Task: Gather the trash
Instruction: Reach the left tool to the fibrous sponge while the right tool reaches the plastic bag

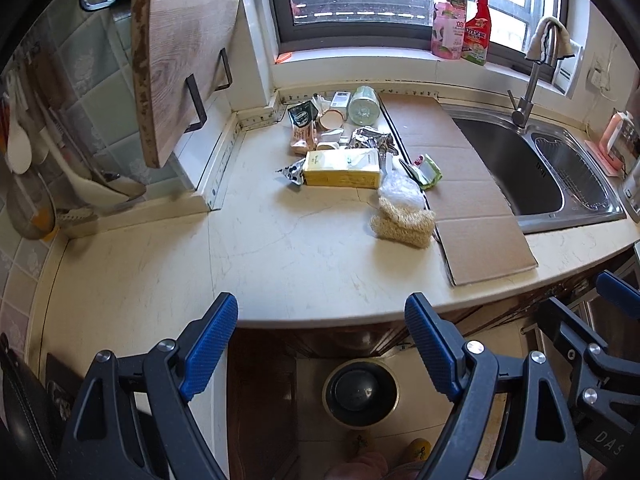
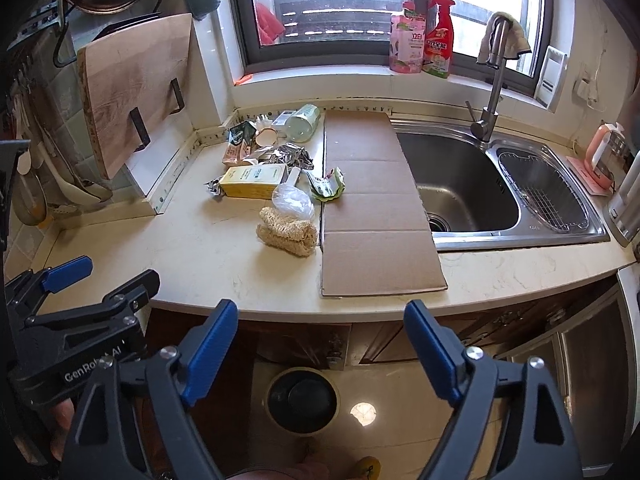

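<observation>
Left gripper [image 1: 321, 320], right gripper [image 2: 321, 326]: both wide open, empty, before tabletop [image 1: 280, 240] edge. Trash pile, including yellow box [image 1: 342, 168], at tabletop rear beside cardboard sheet [image 1: 464, 184]. Bin [image 1: 361, 393] on floor below.

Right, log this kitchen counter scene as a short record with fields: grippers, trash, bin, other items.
left gripper: open, empty, held back from the counter edge
right gripper: open, empty, held back from the counter edge
trash pile: wrappers, foil, yellow carton, plastic bag, near the back of the countertop
loofah scrubber: in front of the pile, beside the cardboard sheet
trash bin: on the floor below the counter
sink: right of the cardboard
</observation>
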